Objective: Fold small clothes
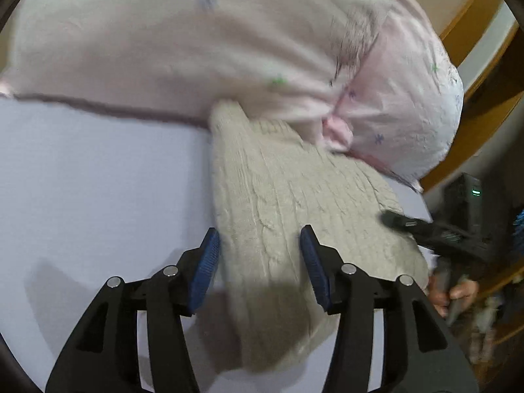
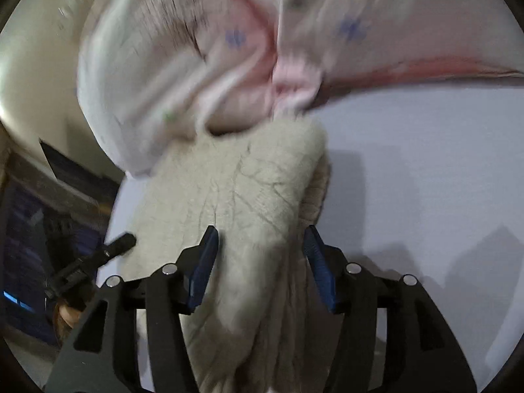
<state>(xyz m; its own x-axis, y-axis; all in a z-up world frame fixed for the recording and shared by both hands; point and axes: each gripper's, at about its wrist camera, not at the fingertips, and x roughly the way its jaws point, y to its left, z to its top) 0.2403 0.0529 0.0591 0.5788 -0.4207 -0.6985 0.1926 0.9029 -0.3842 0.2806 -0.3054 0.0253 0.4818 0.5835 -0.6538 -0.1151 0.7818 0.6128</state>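
Note:
A beige cable-knit garment lies on a pale lilac-white surface. Its far end is tucked under a pink pillow. My left gripper is open, its blue pads astride the garment's near part, just above it. My right gripper is open too, its blue pads on either side of the same garment, which looks doubled over at its right edge. Each gripper shows in the other's view: the right one at the garment's right edge, the left one at its left edge.
A large pink pillow with small blue and green flowers lies across the far side, also in the right wrist view. A wooden frame stands beyond it at right. Dark clutter and the surface's edge lie at left.

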